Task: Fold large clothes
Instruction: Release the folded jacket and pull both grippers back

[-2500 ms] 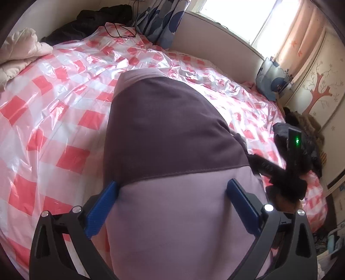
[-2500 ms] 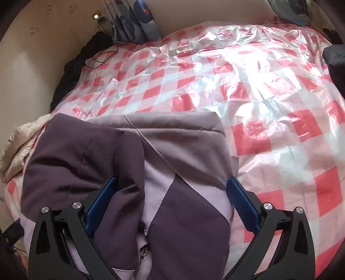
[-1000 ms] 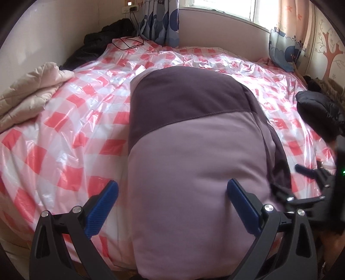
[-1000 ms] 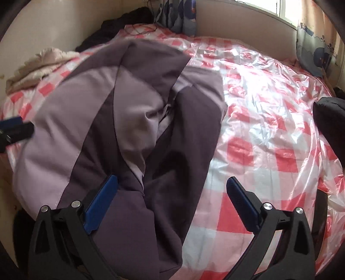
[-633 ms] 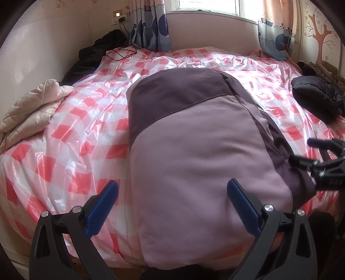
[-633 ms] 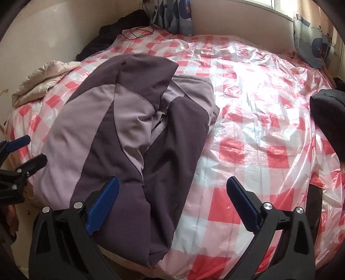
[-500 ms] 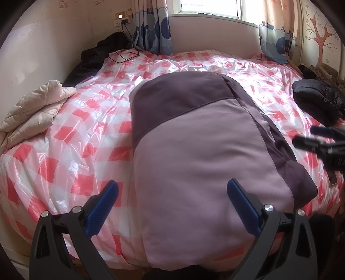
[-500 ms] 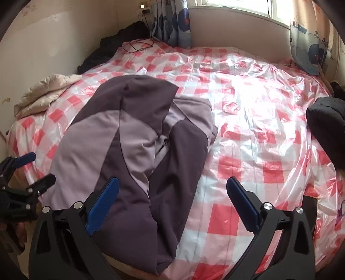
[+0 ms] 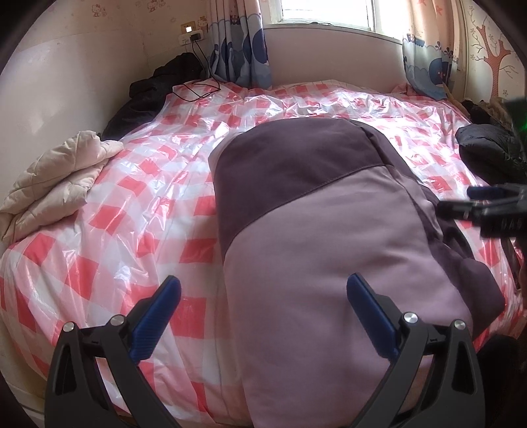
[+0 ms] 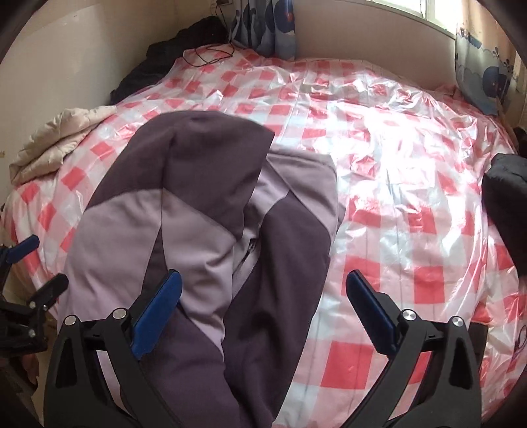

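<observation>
From my left wrist, my left gripper [image 9: 263,314] hangs above the near edge of the bed [image 9: 138,210], fingers spread wide and holding nothing; the purple jacket [image 9: 329,237] lies folded on the checked plastic cover just ahead, with my right gripper [image 9: 474,204] reaching in from the side. From my right wrist, that gripper [image 10: 263,312] is likewise spread and empty over the jacket's [image 10: 204,230] near end, a sleeve folded across it.

no legible words, brand names or numbers anywhere, small cartoon cat stickers on the cream wallpaper [image 9: 154,6] too blurred to read, faint pale marks on the black body of the right gripper [image 9: 474,202] also unreadable
</observation>
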